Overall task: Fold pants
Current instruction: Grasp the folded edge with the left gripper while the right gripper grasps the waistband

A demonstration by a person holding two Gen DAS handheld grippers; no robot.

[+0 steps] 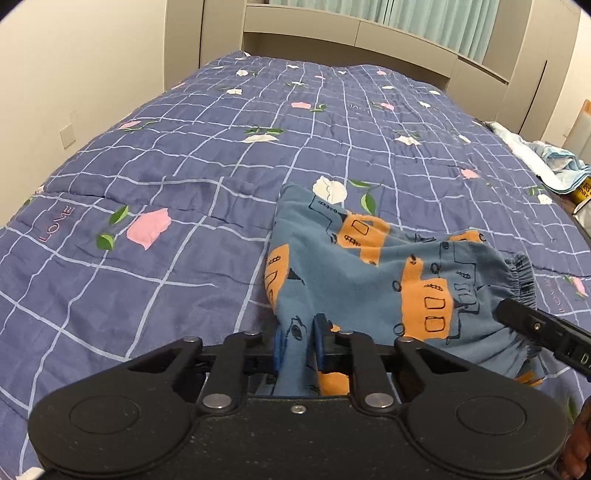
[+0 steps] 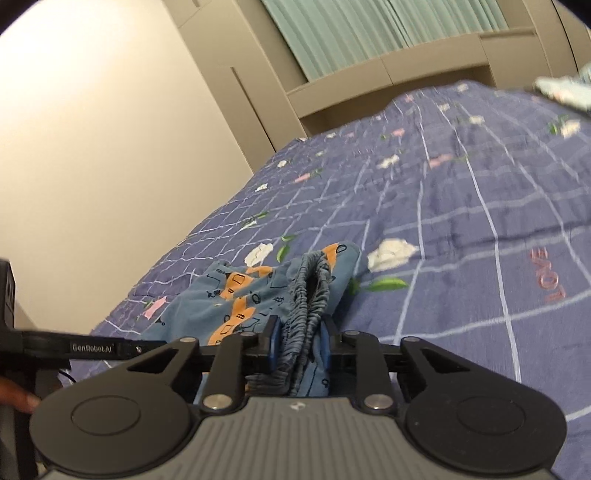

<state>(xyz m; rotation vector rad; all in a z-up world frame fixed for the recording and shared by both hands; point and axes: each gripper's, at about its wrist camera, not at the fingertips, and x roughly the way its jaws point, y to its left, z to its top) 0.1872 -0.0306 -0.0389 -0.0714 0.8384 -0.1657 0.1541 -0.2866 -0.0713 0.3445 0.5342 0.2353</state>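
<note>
The pants (image 1: 369, 280), small blue ones printed with orange buildings and black line drawings, lie bunched on the bed (image 1: 184, 155) in the lower middle to lower right of the left wrist view. The bed is covered with a blue-violet quilt crossed by a white grid, with pink and white flowers and the word LOVE stitched near the left edge.

The left hand-held gripper (image 1: 299, 343) sits at the bottom centre of its own view, jaws drawn narrow, its blue pads pinching a fold of the pants' blue fabric that runs back between them. At the lower right of that frame the black tip of the right hand-held gripper (image 1: 517, 314) meets the gathered elastic waistband (image 1: 521, 277).

In the right wrist view the right hand-held gripper (image 2: 299, 343) is likewise narrow, its blue pads pressed on both sides of the bunched waistband (image 2: 310, 291), which rises as a ruffled ridge just above the jaws. The rest of the pants (image 2: 221, 295) spreads toward the left of centre. The left hand-held gripper's black body (image 2: 74, 347) enters from the left edge, with a fingertip of the person's hand (image 2: 18, 397) below it.

A headboard (image 1: 351, 33) with a shelf stands at the top of the left view, a pale green curtain (image 1: 388, 11) behind it, and a light blue towel (image 1: 535, 155) lies at the right edge of the bed.
</note>
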